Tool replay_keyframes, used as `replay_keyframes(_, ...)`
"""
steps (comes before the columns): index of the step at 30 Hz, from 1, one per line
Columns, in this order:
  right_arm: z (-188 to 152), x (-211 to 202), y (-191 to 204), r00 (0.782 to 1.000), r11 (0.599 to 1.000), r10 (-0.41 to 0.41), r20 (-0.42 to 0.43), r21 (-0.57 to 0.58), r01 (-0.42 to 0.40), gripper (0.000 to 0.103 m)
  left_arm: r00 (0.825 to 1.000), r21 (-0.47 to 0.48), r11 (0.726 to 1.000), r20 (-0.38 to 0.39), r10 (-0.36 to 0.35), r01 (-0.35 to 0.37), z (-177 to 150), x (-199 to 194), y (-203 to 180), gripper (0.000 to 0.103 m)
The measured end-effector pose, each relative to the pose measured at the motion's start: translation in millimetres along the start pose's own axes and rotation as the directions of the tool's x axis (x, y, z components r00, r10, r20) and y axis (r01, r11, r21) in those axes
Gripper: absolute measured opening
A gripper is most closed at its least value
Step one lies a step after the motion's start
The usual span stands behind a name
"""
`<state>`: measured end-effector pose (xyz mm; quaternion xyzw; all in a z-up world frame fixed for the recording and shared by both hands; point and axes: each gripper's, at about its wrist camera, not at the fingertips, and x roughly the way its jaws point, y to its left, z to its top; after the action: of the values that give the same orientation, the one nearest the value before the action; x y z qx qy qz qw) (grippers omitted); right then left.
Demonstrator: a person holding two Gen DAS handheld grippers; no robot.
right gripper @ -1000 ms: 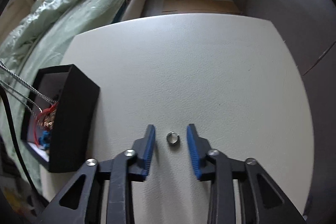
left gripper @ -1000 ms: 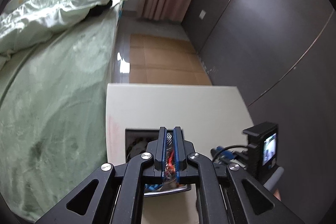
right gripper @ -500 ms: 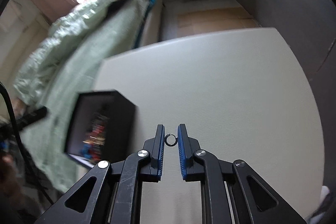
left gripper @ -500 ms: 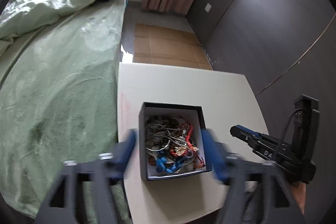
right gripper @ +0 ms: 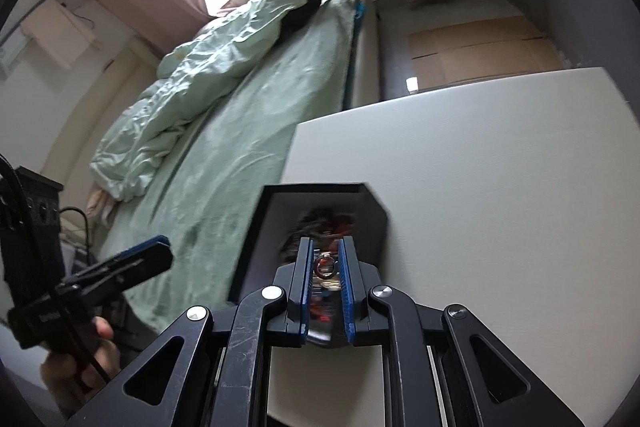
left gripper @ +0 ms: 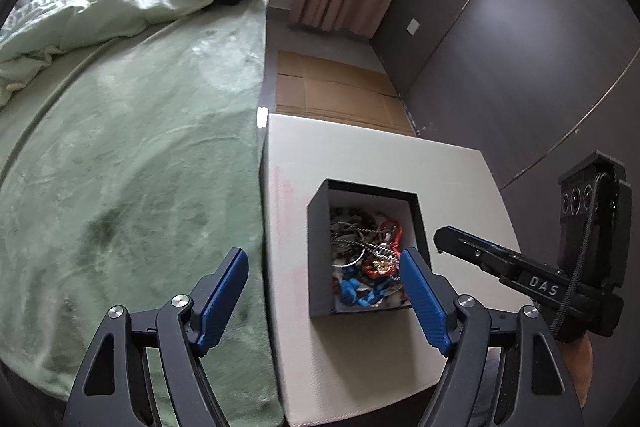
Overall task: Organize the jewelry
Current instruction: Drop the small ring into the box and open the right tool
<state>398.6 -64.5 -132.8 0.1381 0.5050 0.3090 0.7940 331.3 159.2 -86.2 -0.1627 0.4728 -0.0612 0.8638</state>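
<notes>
Above the black box (right gripper: 376, 205), the right gripper (right gripper: 325, 267) fingers pinch the small, hard, slippery ring (right gripper: 322, 264) across its rim, while the left gripper (left gripper: 324, 287) fingers stand wide apart.

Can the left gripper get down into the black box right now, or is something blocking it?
Probably yes. The left gripper hangs open beside the black box, whose top has no lid. The right gripper, shut on a ring, hovers over the same opening and could crowd it.
</notes>
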Motion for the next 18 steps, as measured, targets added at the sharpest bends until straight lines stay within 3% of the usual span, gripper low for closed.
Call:
replay_keyframes(1,0.8,2.4,3.7,1.000,1.000,0.023,-0.008,0.001,-0.023,0.016,1.000,-0.001,1.000,0.004,-0.003,0.003,-1.4,-1.9,0.4,0.079)
replay_keyframes(2,1.4,4.0,7.1,0.999,0.999,0.038,-0.013,0.002,-0.038,0.027,1.000,0.000,1.000,0.007,-0.004,0.004,-2.6,-3.6,0.3,0.079)
replay_keyframes(3,1.4,3.0,10.1,1.000,1.000,0.031,-0.006,-0.002,-0.031,0.049,1.000,0.002,1.000,0.009,-0.003,0.003,-3.9,-4.8,0.0,0.079)
replay_keyframes(5,0.4,-3.2,13.5,1.000,1.000,-0.006,0.029,-0.017,0.007,0.059,1.000,0.007,1.000,0.015,-0.001,0.001,-6.6,-7.3,-0.5,0.080)
replay_keyframes(11,-11.9,-24.7,3.8,0.997,0.999,-0.037,0.070,0.029,0.036,0.059,0.998,0.004,1.000,0.056,-0.008,0.008,-12.9,-18.6,-5.5,0.089)
replay_keyframes(18,-24.2,-66.4,9.2,0.985,0.996,-0.087,0.148,0.033,0.083,0.059,0.984,-0.006,0.999,0.173,0.042,-0.041,-27.4,-51.5,-24.6,0.099)
